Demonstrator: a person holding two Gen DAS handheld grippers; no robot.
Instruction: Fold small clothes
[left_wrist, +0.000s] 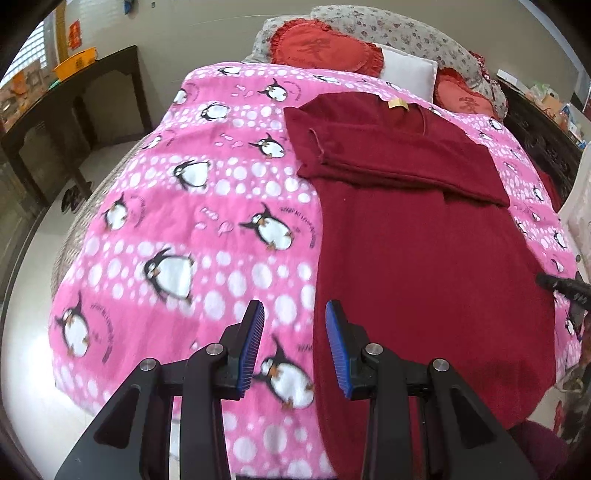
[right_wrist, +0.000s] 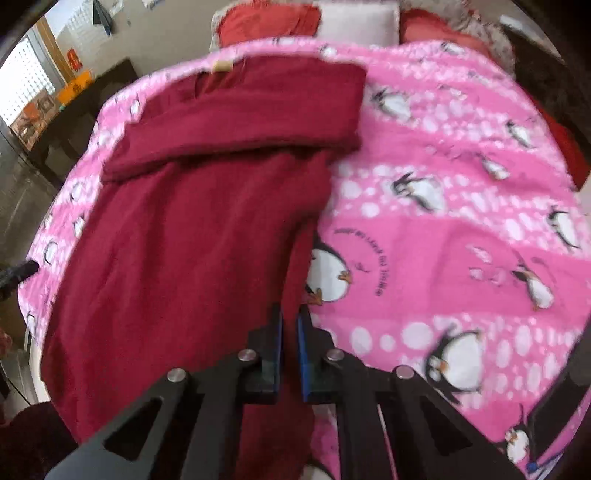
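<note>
In the left wrist view, the dark red sweater lay flat on the pink penguin blanket, its sleeves folded across the far part, its left edge just right of the left gripper. That gripper's jaws stood apart, holding nothing (blue pads bare). Heart-shaped cushions showed at the far end only here. In the right wrist view, the right gripper was clenched on the sweater's near right edge, a fold of cloth running between its pads.
</note>
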